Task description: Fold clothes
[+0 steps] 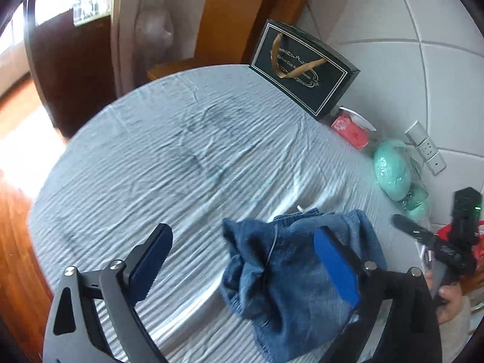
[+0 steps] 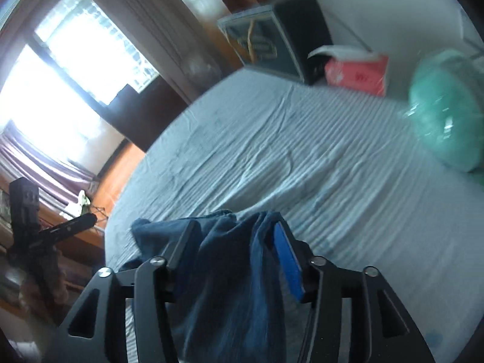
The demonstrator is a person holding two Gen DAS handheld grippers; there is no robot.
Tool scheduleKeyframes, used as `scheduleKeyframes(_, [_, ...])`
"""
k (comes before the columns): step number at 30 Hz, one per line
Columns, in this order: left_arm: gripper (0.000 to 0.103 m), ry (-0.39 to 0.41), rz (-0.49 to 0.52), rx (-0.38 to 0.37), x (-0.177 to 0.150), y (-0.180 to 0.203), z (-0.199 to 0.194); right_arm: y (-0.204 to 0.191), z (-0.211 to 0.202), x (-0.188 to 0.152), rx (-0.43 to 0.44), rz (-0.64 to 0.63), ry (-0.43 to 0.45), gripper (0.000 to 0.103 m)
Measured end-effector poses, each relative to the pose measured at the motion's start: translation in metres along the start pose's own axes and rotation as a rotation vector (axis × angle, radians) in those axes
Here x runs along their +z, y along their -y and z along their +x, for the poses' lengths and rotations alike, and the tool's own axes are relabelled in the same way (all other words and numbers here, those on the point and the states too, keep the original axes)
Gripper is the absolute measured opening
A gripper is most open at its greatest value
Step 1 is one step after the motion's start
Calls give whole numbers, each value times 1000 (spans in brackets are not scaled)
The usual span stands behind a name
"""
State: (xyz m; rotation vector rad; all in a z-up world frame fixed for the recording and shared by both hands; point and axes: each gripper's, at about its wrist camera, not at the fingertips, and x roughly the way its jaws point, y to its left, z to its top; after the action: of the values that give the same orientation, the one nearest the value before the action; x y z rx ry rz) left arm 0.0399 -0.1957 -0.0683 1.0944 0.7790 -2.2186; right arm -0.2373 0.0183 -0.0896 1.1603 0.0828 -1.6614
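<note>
Jeans (image 1: 290,272) lie bunched on the bed (image 1: 181,157), just dropped. Left tongs (image 1: 242,260) gape wide; right tongs (image 2: 239,251) half-open, cloth loose between. Next, regrip an edge.

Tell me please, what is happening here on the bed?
A person is folding clothes with a handheld gripper in each hand. A bunched blue denim garment lies on the striped bedsheet. The left gripper is wide open, one of its fingers over the denim. The right gripper is partly open with the denim between its fingers, apparently not pinched. A black gift bag and a red tissue pack stand by the headboard.
</note>
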Motion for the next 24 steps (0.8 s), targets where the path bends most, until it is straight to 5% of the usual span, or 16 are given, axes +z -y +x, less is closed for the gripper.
scheduleKeyframes(8, [96, -59, 31, 27, -64, 39, 17, 10, -43, -70, -78, 28, 22, 56])
scheduleKeyframes(12, [61, -46, 63, 39, -82, 55, 26, 15, -37, -95, -69, 75, 12, 55])
scheduleKeyframes(13, [51, -48, 68, 50, -84, 58, 31, 14, -32, -97, -53, 75, 5, 52])
scheduleKeyframes(14, [48, -58, 78, 84, -88, 58, 39, 13, -25, -98, -34, 77, -9, 34])
scheduleKeyframes(15, [47, -77, 87, 128, -92, 57, 49, 14, -18, -99, -12, 84, -29, 4])
scheduleKeyframes(17, [47, -129, 87, 191, -101, 50, 70, 21, 1, -104, -47, 112, -86, 1])
scheduleKeyframes(20, [47, -163, 67, 172, -105, 39, 77, 37, 28, -112, -149, 147, -178, 1])
scheduleKeyframes(24, [46, -125, 41, 94, -92, 35, 51, 22, 3, -99, -128, 92, -65, 2])
